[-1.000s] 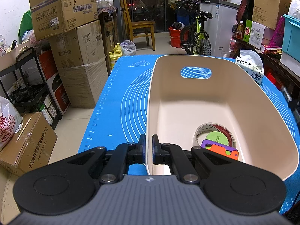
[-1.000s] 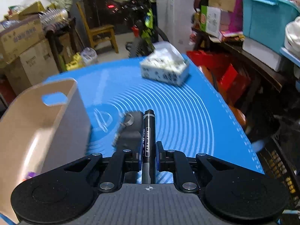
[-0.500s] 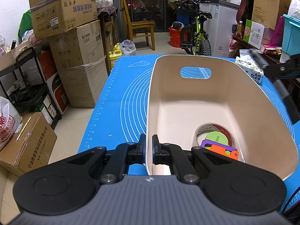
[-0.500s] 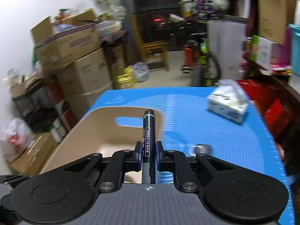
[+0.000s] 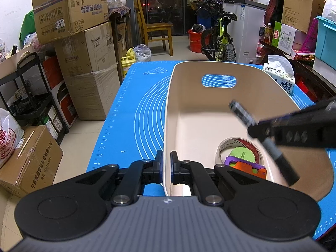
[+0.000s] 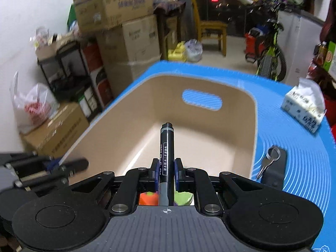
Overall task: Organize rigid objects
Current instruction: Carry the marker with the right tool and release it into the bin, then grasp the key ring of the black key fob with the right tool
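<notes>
I judge the job partly done: a roll of tape and a small orange-and-purple toy already lie on the floor of the beige bin, at its near end. A black padlock with keys sits on the blue mat just beside the bin's right wall, and I take it as one item left to stow; the tissue pack near the bench's far right corner may or may not belong to the job.

My right claw pinches a black marker about mid-barrel, the cap end sticking forward past the fingertips. In the left wrist view the marker hangs tilted over the bin's interior, above the tape roll and clear of the bin floor. It looks ready to drop, in my judgement.

My left claw is closed down on the bin's near rim, the thin wall sitting between the two pads, at the bench's near left side.
</notes>
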{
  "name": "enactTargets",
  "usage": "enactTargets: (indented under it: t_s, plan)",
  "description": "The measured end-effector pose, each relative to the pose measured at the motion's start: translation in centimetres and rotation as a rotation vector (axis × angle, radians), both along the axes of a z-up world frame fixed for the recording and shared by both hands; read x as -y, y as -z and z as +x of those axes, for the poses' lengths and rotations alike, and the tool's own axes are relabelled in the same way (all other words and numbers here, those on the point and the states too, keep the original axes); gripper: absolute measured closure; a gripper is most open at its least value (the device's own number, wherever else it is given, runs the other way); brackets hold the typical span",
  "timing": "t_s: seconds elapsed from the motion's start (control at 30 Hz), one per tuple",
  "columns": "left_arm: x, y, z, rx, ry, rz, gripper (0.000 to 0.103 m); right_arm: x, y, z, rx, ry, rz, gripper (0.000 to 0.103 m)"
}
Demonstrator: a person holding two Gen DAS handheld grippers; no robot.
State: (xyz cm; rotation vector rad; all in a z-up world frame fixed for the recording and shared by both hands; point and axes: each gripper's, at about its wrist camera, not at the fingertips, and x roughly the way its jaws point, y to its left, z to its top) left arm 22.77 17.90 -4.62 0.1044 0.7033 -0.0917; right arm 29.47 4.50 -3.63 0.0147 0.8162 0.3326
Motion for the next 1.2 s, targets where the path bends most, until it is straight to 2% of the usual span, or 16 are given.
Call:
enactTargets:
  t_s: [0.17,0.27,0.3,0.33,0.4,0.5,0.63,0.87,0.97,1.1,1.2]
  plan:
    - [0.1,0.0,0.0,-0.001,0.001,0.001,0.097,0.6,1.4,0.7,-0.104,0.003,0.051,0.078]
    - [0.1,0.0,0.0,-0.001,0.0,-0.001,0.097,1.0,1.0,0.6,-0.099,-0.009,0.063,0.077]
    - [0.2,0.0,0.0,-0.002,0.0,-0.005,0.097,1.2,0.7,0.5,-0.086,-0.016,0.061,0.062]
    - [0.1,0.0,0.0,-0.002,0.0,-0.008,0.097,1.4,0.4,0.3,-0.073,-0.023,0.063,0.054]
    - [0.1,0.1,-0.1,-0.004,-0.001,-0.014,0.097,1.9,-0.5,0.0,-0.038,-0.029,0.085,0.048]
    - [-0.3,0.1,0.1,-0.005,0.0,-0.011,0.097,3.0,-1.8,0.1,0.011,-0.026,0.103,0.047]
    - [-0.4,0.1,0.0,-0.007,-0.002,-0.015,0.097,5.5,-3.3,1.2,0.084,0.034,0.124,0.036]
    - [-0.5,0.0,0.0,-0.008,0.0,-0.009,0.097,11.2,-3.6,3.4,0.161,0.243,0.147,0.036]
    - [-0.6,0.0,0.0,-0.008,0.001,-0.009,0.097,12.8,-3.1,4.3,0.177,0.299,0.12,0.036]
    - [-0.5,0.0,0.1,-0.009,0.002,-0.006,0.097,13.4,-1.2,6.2,0.146,0.328,0.07,0.036]
    - [-0.4,-0.1,0.0,-0.008,0.004,-0.003,0.097,14.0,0.7,7.3,0.087,0.345,0.053,0.036]
